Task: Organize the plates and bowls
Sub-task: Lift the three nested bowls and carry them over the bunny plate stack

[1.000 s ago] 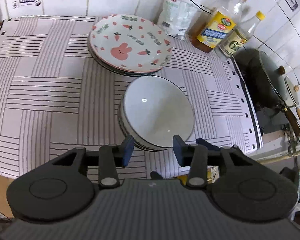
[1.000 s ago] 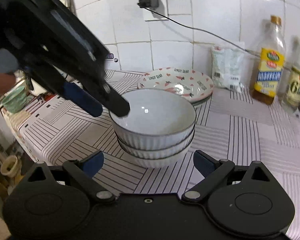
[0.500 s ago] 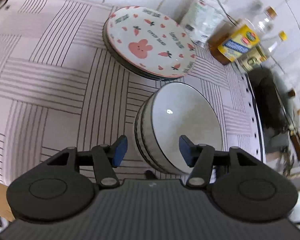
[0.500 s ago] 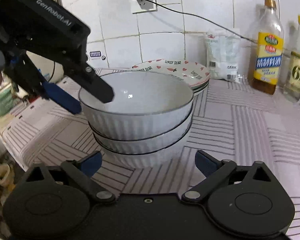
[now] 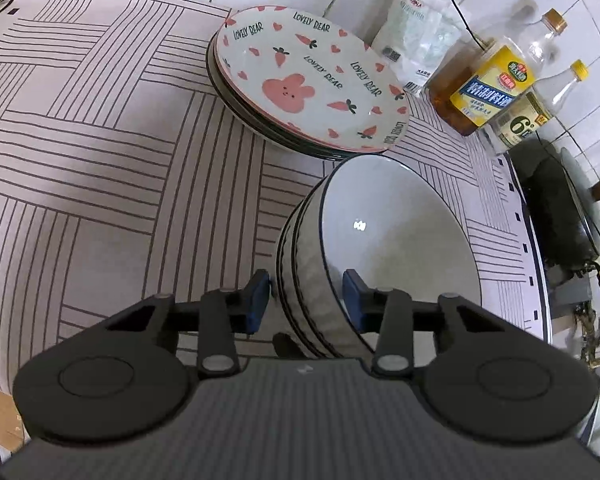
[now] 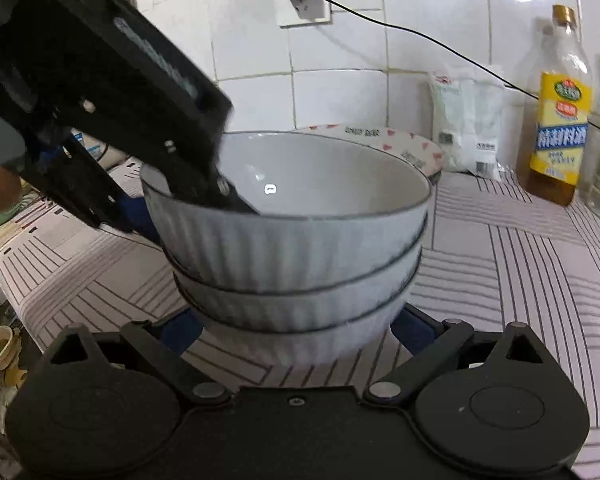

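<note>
Your left hand-held gripper (image 5: 305, 300) had just been closing astride the bowl stack (image 5: 380, 248) rim, not yet pressing — glazed, heavy, breakable. Your right hand-held gripper (image 6: 296, 326) gaped wide around its base.

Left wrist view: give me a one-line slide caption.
Left gripper straddles the rim of the stacked bowls, jaws just closing, beside the rabbit plates.

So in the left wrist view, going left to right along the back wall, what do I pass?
Stack of bunny plates → white packet → yellow-labelled oil bottle → clear bottle with yellow cap → dark pan.
</note>
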Tool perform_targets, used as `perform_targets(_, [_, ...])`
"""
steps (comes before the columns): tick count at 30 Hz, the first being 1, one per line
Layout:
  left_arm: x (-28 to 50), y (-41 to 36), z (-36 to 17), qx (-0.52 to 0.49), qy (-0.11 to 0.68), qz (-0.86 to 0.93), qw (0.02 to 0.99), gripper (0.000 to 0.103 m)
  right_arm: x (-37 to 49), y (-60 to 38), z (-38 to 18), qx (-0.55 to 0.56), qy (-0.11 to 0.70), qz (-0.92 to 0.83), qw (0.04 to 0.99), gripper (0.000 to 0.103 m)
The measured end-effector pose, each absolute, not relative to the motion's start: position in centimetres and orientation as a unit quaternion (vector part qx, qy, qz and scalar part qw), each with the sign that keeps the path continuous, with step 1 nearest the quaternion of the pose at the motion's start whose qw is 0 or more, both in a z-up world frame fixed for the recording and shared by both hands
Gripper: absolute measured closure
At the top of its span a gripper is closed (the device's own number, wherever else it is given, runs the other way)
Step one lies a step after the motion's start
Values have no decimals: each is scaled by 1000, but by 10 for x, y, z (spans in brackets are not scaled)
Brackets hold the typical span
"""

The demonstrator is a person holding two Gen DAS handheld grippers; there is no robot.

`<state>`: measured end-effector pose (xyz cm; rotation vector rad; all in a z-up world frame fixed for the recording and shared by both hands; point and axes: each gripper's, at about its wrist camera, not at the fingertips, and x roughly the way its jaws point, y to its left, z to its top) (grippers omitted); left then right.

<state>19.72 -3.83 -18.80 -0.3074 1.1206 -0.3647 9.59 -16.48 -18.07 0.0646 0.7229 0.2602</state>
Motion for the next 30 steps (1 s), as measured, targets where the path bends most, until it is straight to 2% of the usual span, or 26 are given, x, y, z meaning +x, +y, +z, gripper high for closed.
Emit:
perform_targets(10, [204, -31, -195, -177, 544, -174, 801, 63, 112, -174, -193, 62, 360, 155, 918, 3])
perform_targets(18, [202, -37, -188, -140, 555, -181, 800, 63, 112, -172, -190, 53, 372, 165, 912, 4])
perform_targets(30, [203, -41, -144, -109, 550, -198, 804, 63, 107, -178, -162, 64, 362, 170, 915, 5])
